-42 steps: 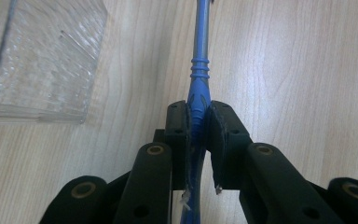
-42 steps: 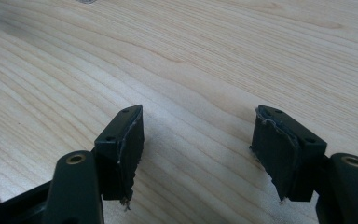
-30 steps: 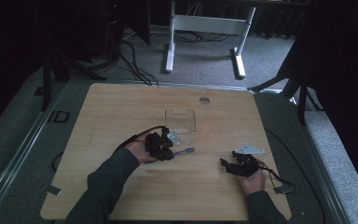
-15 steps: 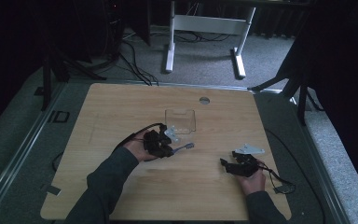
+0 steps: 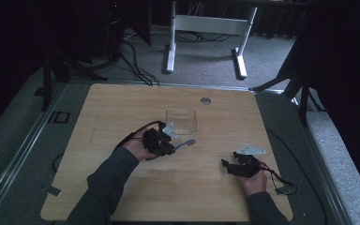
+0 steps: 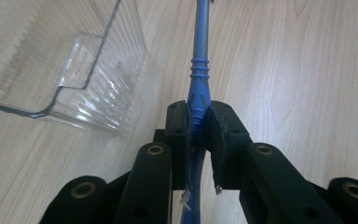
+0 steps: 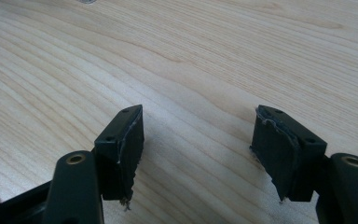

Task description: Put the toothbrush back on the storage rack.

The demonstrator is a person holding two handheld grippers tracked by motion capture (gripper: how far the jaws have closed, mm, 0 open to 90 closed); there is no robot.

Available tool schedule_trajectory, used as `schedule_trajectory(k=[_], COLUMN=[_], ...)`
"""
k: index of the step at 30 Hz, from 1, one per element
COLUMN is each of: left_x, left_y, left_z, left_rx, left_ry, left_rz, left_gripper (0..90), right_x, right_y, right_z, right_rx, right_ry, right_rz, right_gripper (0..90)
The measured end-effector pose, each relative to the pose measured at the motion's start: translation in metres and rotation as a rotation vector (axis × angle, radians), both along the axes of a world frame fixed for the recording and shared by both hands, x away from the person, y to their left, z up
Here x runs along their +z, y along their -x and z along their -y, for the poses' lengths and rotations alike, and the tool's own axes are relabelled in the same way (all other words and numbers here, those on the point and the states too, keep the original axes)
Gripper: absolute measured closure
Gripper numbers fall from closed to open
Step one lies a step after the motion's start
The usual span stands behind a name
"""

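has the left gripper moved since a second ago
Yes, slightly. In the high view the left gripper, shut on the blue tool, has edged up the picture toward the clear tray, which stayed put.

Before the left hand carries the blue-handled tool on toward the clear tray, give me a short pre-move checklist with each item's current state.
1. Left gripper shut on the blue-handled tool: ok, both jaws press its handle.
2. Tool straight in the grip: ok, the handle runs along the line of the jaws.
3. Tool's far end identified: cannot tell, it runs past the top of the left gripper view and is small in the high view.
4. Clear tray open and free to receive: ok, nothing seen inside.
5. Right gripper out of the way: ok, jaws open over bare table, off to the right.
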State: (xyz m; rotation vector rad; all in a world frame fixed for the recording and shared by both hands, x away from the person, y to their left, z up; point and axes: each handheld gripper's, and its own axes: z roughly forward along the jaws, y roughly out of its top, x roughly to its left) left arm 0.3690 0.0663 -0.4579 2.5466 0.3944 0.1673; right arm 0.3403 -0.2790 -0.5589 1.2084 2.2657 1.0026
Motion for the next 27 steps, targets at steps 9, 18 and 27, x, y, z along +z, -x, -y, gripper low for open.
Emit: schedule_trajectory(k=[9,18,27], left_x=[0.004,0.007,0.014], left_y=[0.0,-0.001,-0.002], left_z=[-0.002,-0.007,-0.013], left_rx=[0.016,0.047,0.074], left_ry=[0.027,0.081,0.123], left_rz=[0.018,0.028,0.048], left_gripper=[78.7,78.7,78.7], right_x=[0.0,0.0,0.0], right_y=[0.0,0.0,0.0], right_z=[0.0,0.0,0.0], right_rx=[0.0,0.001,0.001], right_ry=[0.0,0.001,0.001], right_rz=[0.0,0.001,0.001], right_gripper=[33.5,33.5,33.5])
